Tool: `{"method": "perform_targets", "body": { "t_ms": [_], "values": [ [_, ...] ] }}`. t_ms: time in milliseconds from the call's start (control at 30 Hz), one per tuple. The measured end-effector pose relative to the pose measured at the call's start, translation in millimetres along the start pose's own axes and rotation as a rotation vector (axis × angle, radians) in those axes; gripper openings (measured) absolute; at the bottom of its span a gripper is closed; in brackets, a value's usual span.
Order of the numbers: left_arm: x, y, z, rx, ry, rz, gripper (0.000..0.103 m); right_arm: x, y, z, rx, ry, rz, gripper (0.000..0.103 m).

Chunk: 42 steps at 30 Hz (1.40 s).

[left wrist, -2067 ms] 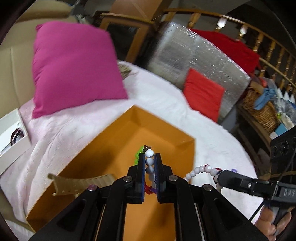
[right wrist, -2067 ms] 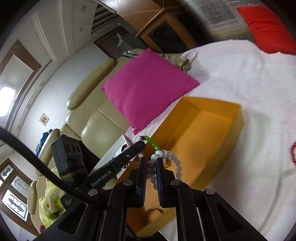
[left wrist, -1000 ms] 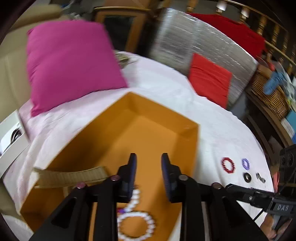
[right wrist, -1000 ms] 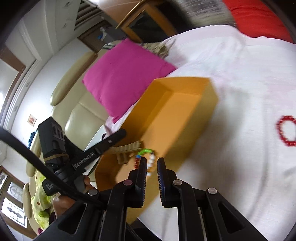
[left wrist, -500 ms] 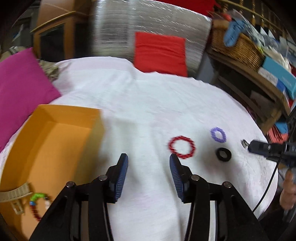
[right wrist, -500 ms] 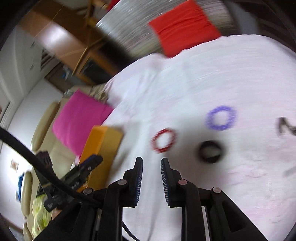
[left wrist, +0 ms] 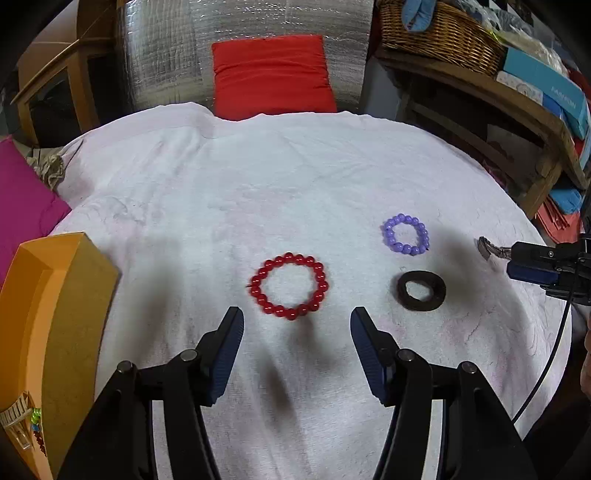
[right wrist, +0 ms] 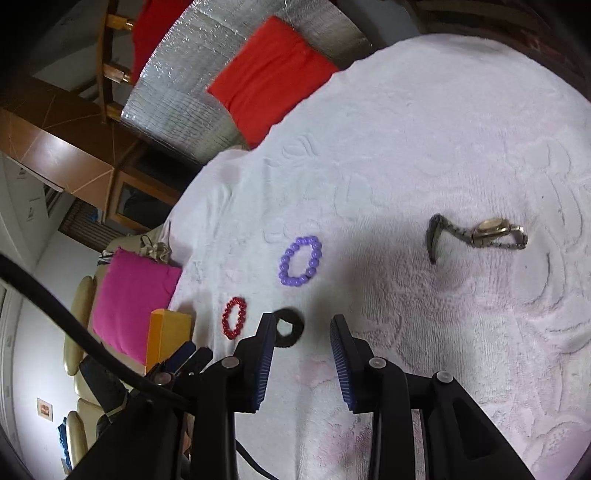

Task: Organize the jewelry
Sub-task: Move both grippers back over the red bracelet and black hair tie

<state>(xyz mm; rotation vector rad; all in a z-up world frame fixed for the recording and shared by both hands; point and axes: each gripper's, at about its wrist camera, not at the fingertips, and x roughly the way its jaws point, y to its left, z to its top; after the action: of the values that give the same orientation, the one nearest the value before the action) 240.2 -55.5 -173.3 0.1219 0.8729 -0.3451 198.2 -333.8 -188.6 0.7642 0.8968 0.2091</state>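
Observation:
On the white cloth lie a red bead bracelet (left wrist: 290, 285), a purple bead bracelet (left wrist: 405, 234) and a black ring-shaped band (left wrist: 421, 290). My left gripper (left wrist: 295, 325) hovers just short of the red bracelet, jaws opening, nothing between them. The orange box (left wrist: 55, 314) stands at the left with beads in it. In the right wrist view the red bracelet (right wrist: 233, 318), purple bracelet (right wrist: 300, 260), black band (right wrist: 288, 327) and a metal wristwatch (right wrist: 480, 232) show. My right gripper (right wrist: 301, 326) is beside the black band, jaws opening and empty. The same gripper (left wrist: 532, 260) sits near the watch.
A pink cushion (right wrist: 131, 299) lies beyond the box. A red cushion (left wrist: 271, 75) leans on a silver foil panel (left wrist: 166, 55) past the far edge. A wicker basket (left wrist: 436, 29) sits on a wooden shelf at the right.
Both grippers let go of the white bead bracelet into the orange box, swung right across the cloth toward the loose jewelry, and widened their jaws.

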Motion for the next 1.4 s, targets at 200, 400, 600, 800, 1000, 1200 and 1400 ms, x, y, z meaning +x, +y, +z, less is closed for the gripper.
{"method": "perform_targets", "body": {
  "t_ms": [200,400,600,800,1000,1200,1400],
  "values": [
    [-1.0,-8.9,-2.5,0.053,-0.009,0.040,0.064,16.6,11.0,-4.7,-0.031,0.042,0.011,0.034],
    [-7.3,-2.5,-2.0,0.036,-0.027,0.056,0.064,34.0,21.1,-11.0,-0.048,0.070,-0.003,0.034],
    [-9.4,5.4,-1.3,0.022,-0.033,0.079,0.064,48.8,29.1,-15.5,-0.056,0.087,-0.022,0.034],
    [-11.3,5.9,-2.1,0.034,-0.039,0.100,0.064,58.1,34.7,-18.5,-0.063,0.097,-0.036,0.034],
    [-9.0,6.0,-2.0,0.042,-0.032,0.113,0.064,60.5,34.9,-19.4,-0.057,0.095,-0.040,0.034],
    [-4.5,3.1,-1.8,0.058,-0.019,0.122,0.065,61.3,30.3,-18.2,-0.045,0.095,-0.040,0.034],
    [2.2,0.9,-3.3,0.075,0.007,0.144,0.065,61.7,26.8,-16.5,-0.040,0.095,-0.033,0.034]
  ]
}}
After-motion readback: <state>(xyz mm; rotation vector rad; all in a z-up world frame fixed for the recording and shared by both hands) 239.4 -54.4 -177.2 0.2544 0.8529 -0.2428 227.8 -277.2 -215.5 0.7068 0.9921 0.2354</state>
